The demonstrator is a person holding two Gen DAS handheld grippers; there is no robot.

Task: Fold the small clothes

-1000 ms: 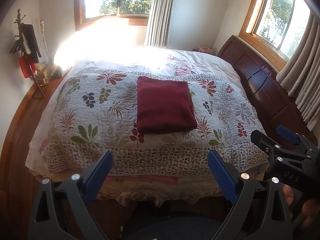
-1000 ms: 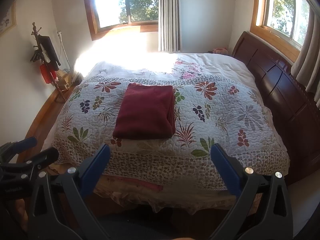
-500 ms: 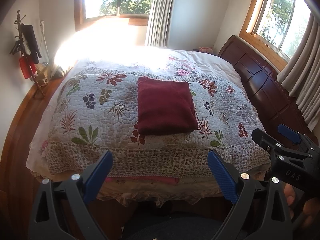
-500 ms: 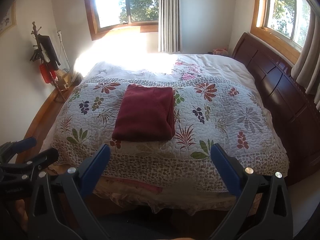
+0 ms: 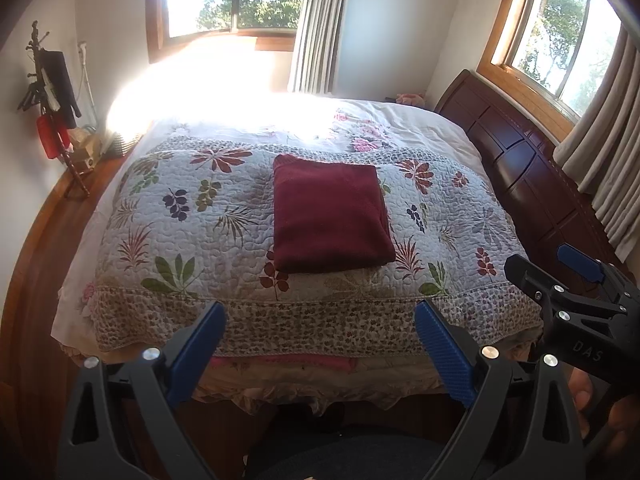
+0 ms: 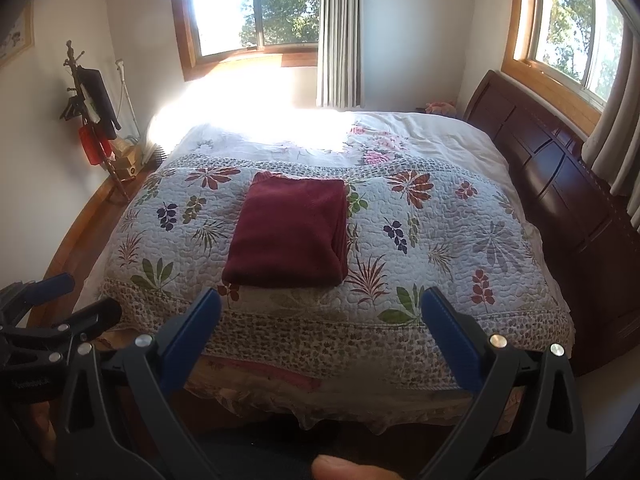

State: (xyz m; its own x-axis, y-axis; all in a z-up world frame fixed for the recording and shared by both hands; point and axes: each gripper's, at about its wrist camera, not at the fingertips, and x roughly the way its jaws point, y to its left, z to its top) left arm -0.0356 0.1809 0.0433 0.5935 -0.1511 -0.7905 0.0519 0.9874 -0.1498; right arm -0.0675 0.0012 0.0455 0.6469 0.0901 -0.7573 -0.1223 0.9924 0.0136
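Garment [image 5: 332,216]: in the left wrist view, a dark red piece of clothing lies folded into a neat rectangle on the floral quilt [image 5: 192,216] of the bed, roughly at the middle of the quilted part and well back from the near edge. The left gripper [image 5: 320,344] hangs off the foot of the bed with its blue pads spread wide and nothing between them. At the right edge of this view the right gripper [image 5: 568,280] shows from the side, also clear of the bed. A dark wooden headboard [image 5: 520,168] runs along the right side.

In the right wrist view the garment [image 6: 288,232] shows its stacked layers along the right-hand side, where the fold edges sit one over another. The right gripper [image 6: 320,332] is spread apart and empty, short of the quilt [image 6: 440,232]. The left gripper [image 6: 52,308] appears at the lower left, apart from the cloth.

The fold looks finished, or close to it. The risk from here is disturbing it: a pad that catches only the top layer at that stacked right side would peel the bundle open, and dragging it across the textured quilt could skew the rectangle. Strong sunlight washes out the far part of the bed, so anything lying there cannot be made out.
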